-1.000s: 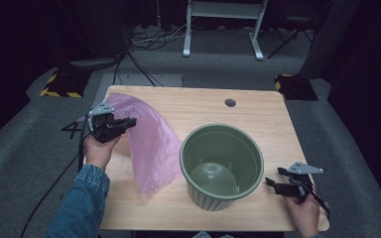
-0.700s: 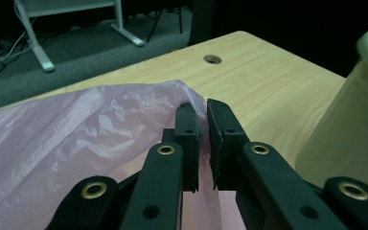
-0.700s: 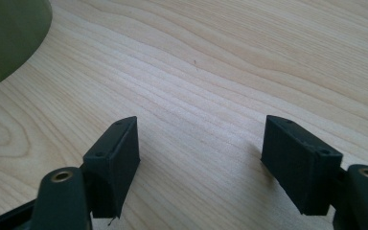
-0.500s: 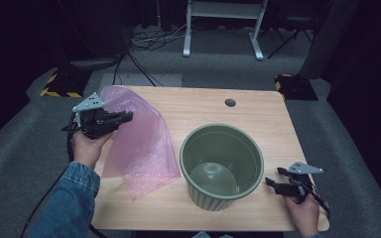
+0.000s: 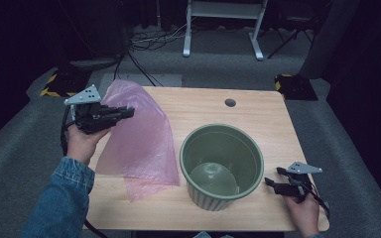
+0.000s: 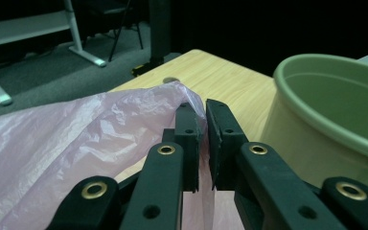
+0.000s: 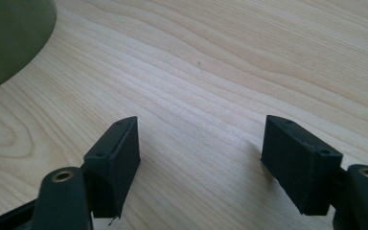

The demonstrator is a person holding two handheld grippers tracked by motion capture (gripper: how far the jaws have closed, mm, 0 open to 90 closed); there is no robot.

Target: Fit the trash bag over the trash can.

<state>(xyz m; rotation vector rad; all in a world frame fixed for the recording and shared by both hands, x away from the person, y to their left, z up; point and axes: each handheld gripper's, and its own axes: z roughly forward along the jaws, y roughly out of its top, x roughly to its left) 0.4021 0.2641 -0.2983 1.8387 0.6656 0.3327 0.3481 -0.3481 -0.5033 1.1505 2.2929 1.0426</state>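
Left gripper (image 5: pixel 121 113) lifted at 9 o'clock, fingers (image 6: pixel 188 136) clamped on a pink plastic bag (image 5: pixel 139 141); the bag drapes down onto the worktop (image 5: pixel 258 111). Green pot (image 5: pixel 222 166) upright just beside it. Right gripper (image 5: pixel 273 184) at 4 o'clock, fingers (image 7: pixel 117 153) spread, holding nothing.
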